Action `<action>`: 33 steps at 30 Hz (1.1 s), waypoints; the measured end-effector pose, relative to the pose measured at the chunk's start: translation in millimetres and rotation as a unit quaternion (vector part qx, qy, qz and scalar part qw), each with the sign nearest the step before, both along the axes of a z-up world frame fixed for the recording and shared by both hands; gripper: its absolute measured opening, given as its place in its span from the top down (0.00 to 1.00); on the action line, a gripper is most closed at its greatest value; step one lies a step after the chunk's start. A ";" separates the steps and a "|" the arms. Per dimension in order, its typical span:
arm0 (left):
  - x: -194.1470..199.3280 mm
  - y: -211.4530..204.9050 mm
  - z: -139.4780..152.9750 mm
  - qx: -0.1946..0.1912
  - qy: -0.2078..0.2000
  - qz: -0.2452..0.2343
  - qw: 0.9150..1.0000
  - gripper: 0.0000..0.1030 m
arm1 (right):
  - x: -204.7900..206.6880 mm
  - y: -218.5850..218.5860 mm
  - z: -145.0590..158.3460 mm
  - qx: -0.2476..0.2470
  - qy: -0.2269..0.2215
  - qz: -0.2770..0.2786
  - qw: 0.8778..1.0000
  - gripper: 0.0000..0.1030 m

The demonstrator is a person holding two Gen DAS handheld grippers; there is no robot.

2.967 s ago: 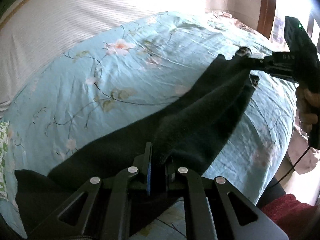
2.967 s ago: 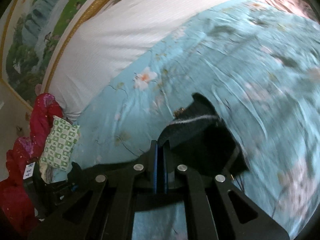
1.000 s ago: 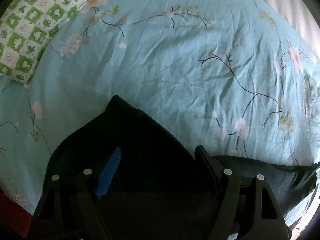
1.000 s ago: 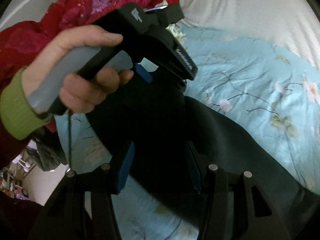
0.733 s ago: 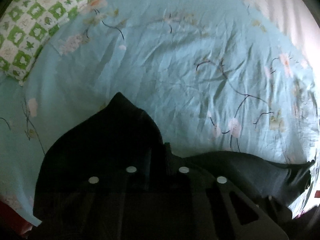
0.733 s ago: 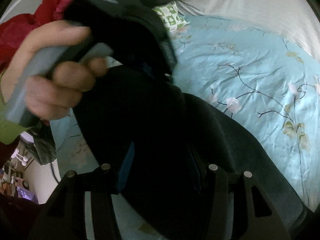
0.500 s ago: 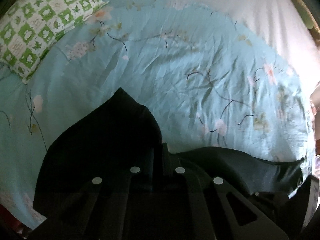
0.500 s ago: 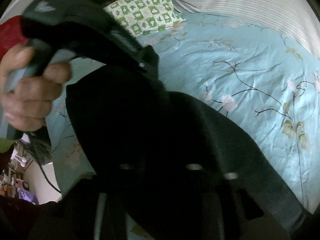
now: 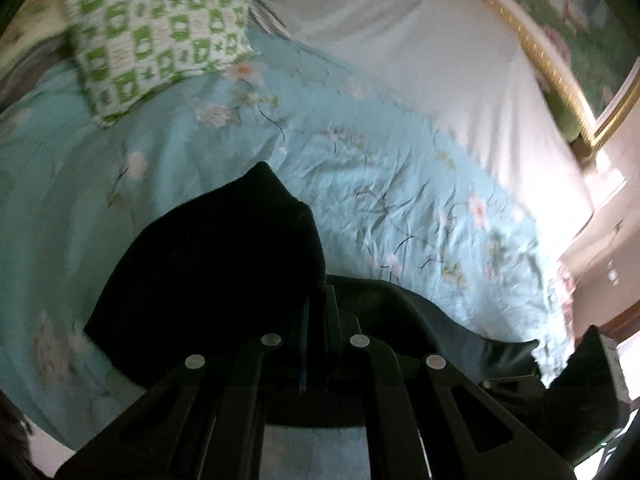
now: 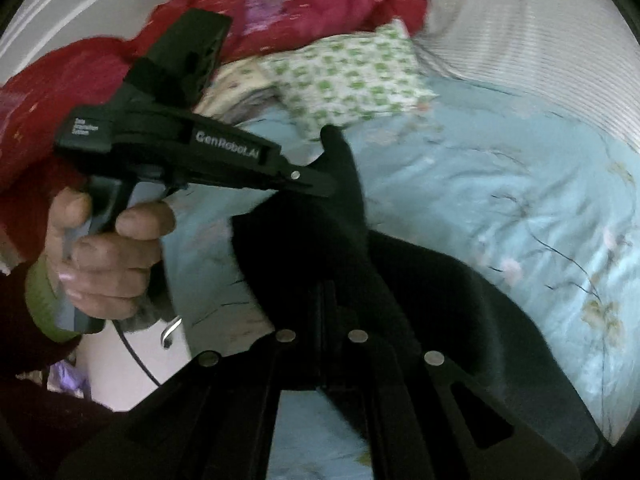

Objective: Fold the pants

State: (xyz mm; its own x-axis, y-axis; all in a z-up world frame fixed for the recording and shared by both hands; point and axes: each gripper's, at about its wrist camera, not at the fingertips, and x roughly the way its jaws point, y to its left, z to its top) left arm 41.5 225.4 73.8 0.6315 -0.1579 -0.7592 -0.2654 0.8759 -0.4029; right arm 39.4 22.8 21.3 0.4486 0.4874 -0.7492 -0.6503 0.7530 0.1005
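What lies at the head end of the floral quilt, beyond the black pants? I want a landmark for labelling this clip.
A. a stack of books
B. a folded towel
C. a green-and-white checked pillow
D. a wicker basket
C: a green-and-white checked pillow lies on the floral quilt beyond the black pants.

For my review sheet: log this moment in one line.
left gripper: shut on pants | right gripper: shut on pants | pants partly raised off bedspread

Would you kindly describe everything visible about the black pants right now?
The black pants look like soft, matte, slightly fuzzy fabric, draped in folds over the light blue floral bedspread. One end peaks upward, gripped by the left tool; the right tool is also shut on the cloth. A leg trails away across the bed.
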 end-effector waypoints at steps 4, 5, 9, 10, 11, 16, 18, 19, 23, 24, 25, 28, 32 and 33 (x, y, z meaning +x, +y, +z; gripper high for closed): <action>-18.5 8.3 -3.0 -0.006 -0.009 0.005 1.000 0.97 | -4.9 2.8 -4.2 -0.020 -0.041 -0.022 0.999 1.00; -19.8 9.2 -4.4 -0.007 -0.009 0.005 1.000 0.97 | -4.2 1.3 -4.9 -0.029 -0.052 -0.034 0.998 0.99; -21.0 11.4 -6.4 -0.013 -0.015 0.003 1.000 0.97 | 5.3 -0.9 -14.1 -0.057 -0.044 -0.047 0.996 0.45; -20.8 10.6 -6.6 -0.012 -0.015 0.003 1.000 0.97 | 4.5 0.2 -16.8 -0.064 -0.048 -0.045 0.996 0.41; -20.8 9.7 -6.9 -0.013 -0.016 0.003 1.000 0.97 | 5.2 2.9 -21.5 -0.073 -0.048 -0.039 0.995 0.40; -26.3 12.8 -9.2 -0.021 -0.021 0.001 1.000 0.97 | 23.1 9.6 -45.6 -0.117 -0.018 -0.055 0.991 0.75; -32.3 17.0 -6.6 -0.020 -0.028 0.008 0.999 0.97 | 25.9 14.5 -42.1 -0.122 -0.019 -0.057 0.991 0.94; -38.5 21.0 -2.5 -0.013 -0.039 0.014 0.999 0.97 | 24.3 19.2 -32.6 -0.111 -0.029 -0.049 0.992 0.94; -60.3 40.5 -4.9 -0.008 -0.058 0.030 0.998 0.97 | 7.6 42.7 -4.7 -0.102 -0.070 -0.005 0.992 0.94; -64.5 45.9 -14.8 -0.014 -0.051 0.033 0.998 0.97 | 5.8 47.2 -8.8 -0.115 -0.069 0.006 0.991 0.94; -66.4 48.6 -22.4 -0.019 -0.045 0.034 0.998 0.97 | 5.9 49.3 -15.8 -0.124 -0.060 0.013 0.990 0.94; -71.3 54.2 -55.2 -0.015 -0.015 0.045 0.999 0.97 | 10.7 49.7 -44.4 -0.143 -0.019 0.018 0.989 0.93; -80.0 65.3 -78.8 -0.029 0.010 0.064 0.997 0.94 | 8.2 49.1 -59.8 -0.140 0.008 0.006 0.990 0.81; -82.3 67.1 -81.0 -0.029 0.013 0.064 0.997 0.93 | 7.1 48.3 -58.5 -0.135 0.012 0.005 0.991 0.75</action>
State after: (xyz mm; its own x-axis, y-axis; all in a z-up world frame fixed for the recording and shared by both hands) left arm -40.8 292.5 -7.1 0.6297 -0.1217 -0.7673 -0.3841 0.8097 -0.4436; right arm 46.6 71.1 -37.2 0.4254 0.2727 -0.8630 -0.6581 0.7477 -0.0881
